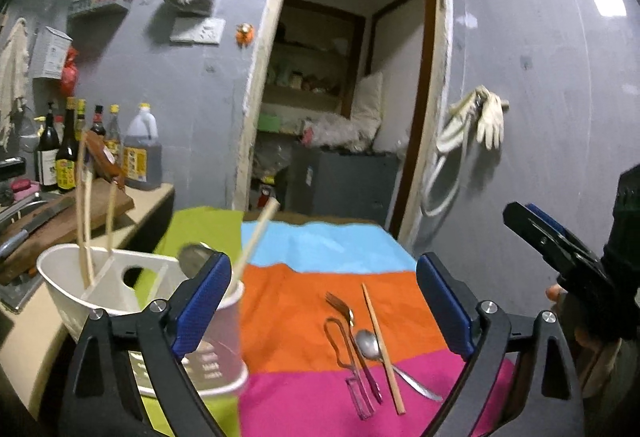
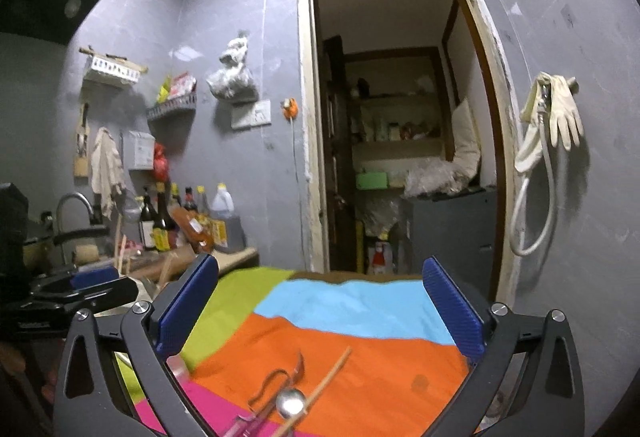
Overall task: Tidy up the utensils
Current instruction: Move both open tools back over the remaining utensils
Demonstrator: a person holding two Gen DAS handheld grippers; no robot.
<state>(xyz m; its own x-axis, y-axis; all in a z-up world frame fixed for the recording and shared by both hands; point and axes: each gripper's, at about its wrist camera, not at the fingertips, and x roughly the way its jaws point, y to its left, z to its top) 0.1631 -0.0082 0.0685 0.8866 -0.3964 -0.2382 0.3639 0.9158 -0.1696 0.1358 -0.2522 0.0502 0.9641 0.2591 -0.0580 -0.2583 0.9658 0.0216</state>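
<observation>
My left gripper [image 1: 324, 265] is open over a patchwork cloth [image 1: 304, 301], with nothing between its fingers. On the cloth lie a fork [image 1: 339, 305], a wire tool with a pink handle [image 1: 347, 355], a metal spoon [image 1: 369, 343] and one wooden chopstick [image 1: 382, 349]. Left of them a paper cup [image 1: 224, 341] holds a chopstick [image 1: 256, 237]. A white utensil holder [image 1: 108, 289] holds more chopsticks [image 1: 83, 213]. My right gripper [image 2: 320, 269] is open above the same spoon [image 2: 291, 403], chopstick [image 2: 322, 387] and fork [image 2: 298, 364]; nothing sits between its pads.
On the left, a counter [image 1: 160, 197] carries sauce bottles [image 1: 66, 157], a cutting board [image 1: 92, 209] with a knife, and a sink with a tap [image 2: 74, 203]. A doorway [image 1: 344, 97] opens behind the table. Gloves and a hose [image 1: 486, 117] hang on the right wall.
</observation>
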